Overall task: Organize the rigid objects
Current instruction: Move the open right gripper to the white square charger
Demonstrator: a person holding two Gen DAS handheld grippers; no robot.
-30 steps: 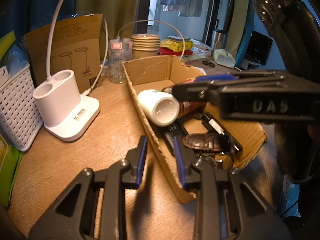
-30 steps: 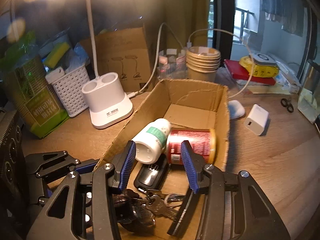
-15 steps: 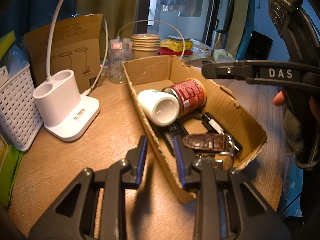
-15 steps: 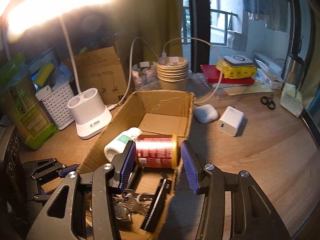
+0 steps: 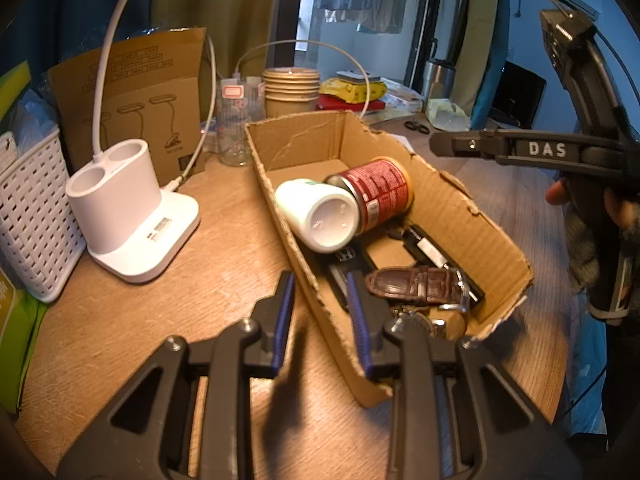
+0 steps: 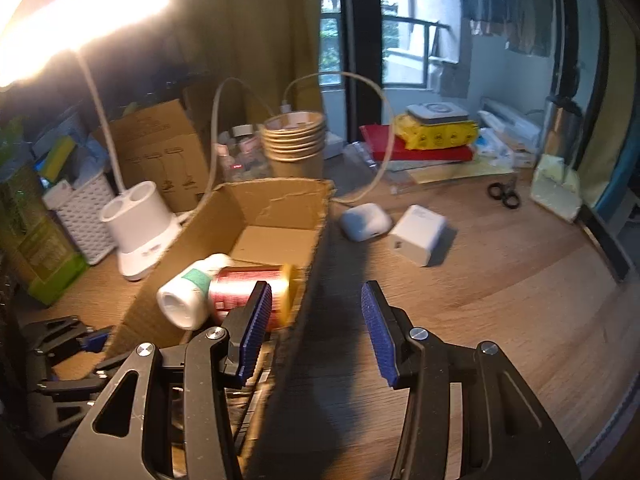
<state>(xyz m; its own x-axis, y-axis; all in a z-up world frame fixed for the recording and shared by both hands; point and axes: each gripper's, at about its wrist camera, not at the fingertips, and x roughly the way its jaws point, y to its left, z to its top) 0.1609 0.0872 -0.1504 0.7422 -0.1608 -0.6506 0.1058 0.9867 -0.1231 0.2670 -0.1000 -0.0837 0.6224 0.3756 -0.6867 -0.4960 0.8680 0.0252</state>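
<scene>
Wooden bench (image 6: 500,280) carries a cardboard box (image 5: 472,216) holding a red can (image 5: 380,192), white bottle (image 5: 320,216) and brown-strapped watch (image 5: 416,286). Left gripper (image 5: 320,320) straddles the box's near wall, jaws clamped on it — seemingly; right gripper (image 6: 316,332) hangs empty, jaws apart, over bare wood.

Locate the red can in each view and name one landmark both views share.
Left wrist view: the red can lies on its side mid-frame in the cardboard box, against the white bottle.
Right wrist view: lower left of centre, blurred, behind the left blue pad.
Shared landmark: white lamp base.
</scene>
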